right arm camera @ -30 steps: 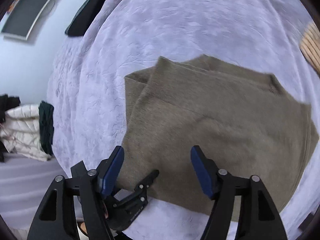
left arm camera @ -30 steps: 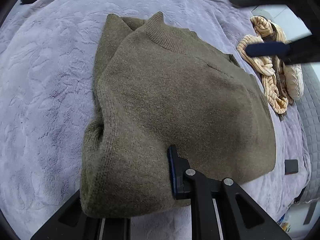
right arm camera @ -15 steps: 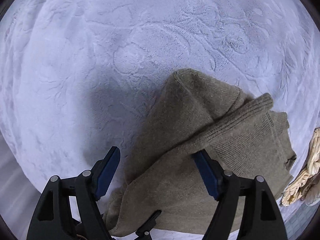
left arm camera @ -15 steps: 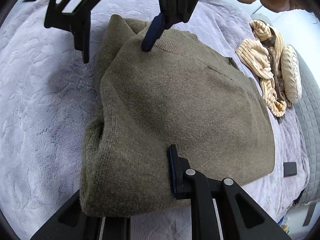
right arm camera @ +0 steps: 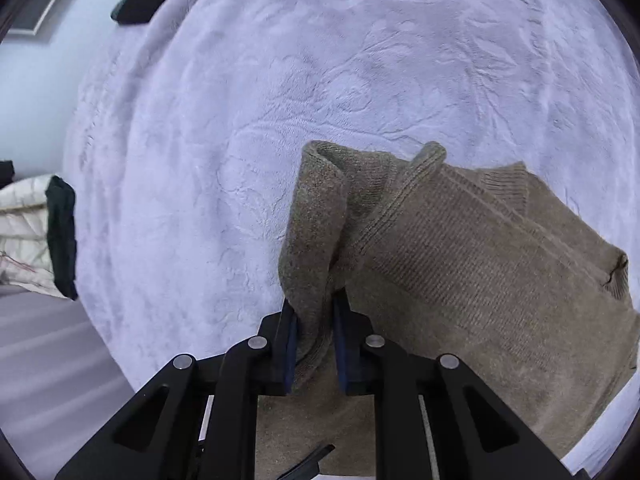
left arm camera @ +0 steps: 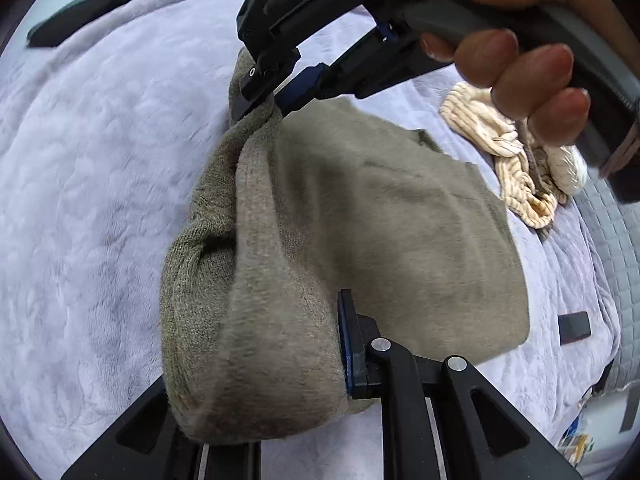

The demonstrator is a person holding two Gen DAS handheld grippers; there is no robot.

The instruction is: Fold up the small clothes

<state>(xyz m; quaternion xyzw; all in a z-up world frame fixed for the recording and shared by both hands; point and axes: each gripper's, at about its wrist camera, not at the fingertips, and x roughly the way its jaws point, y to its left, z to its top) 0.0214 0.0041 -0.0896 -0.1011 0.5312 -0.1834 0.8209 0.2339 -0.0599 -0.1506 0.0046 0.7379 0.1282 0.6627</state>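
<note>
An olive-brown knit sweater (left arm camera: 360, 232) lies partly folded on a lavender blanket (left arm camera: 88, 168); it also shows in the right wrist view (right arm camera: 480, 264). My left gripper (left arm camera: 264, 360) is shut on the sweater's near edge, and the cloth hides its left finger. My right gripper (right arm camera: 314, 344) is shut on the sweater's far folded edge near the collar and lifts it; in the left wrist view it (left arm camera: 276, 92) reaches in from the top, held by a hand.
A cream ribbed garment (left arm camera: 516, 160) lies crumpled at the blanket's right. A dark flat object (left arm camera: 84, 12) lies at the far left edge, another small one (left arm camera: 574, 327) at the right. A grey quilted cover (left arm camera: 616, 248) borders the right side.
My right gripper came down over the sweater's far edge near the collar, closed on it and raised it. My left gripper kept its hold on the near edge.
</note>
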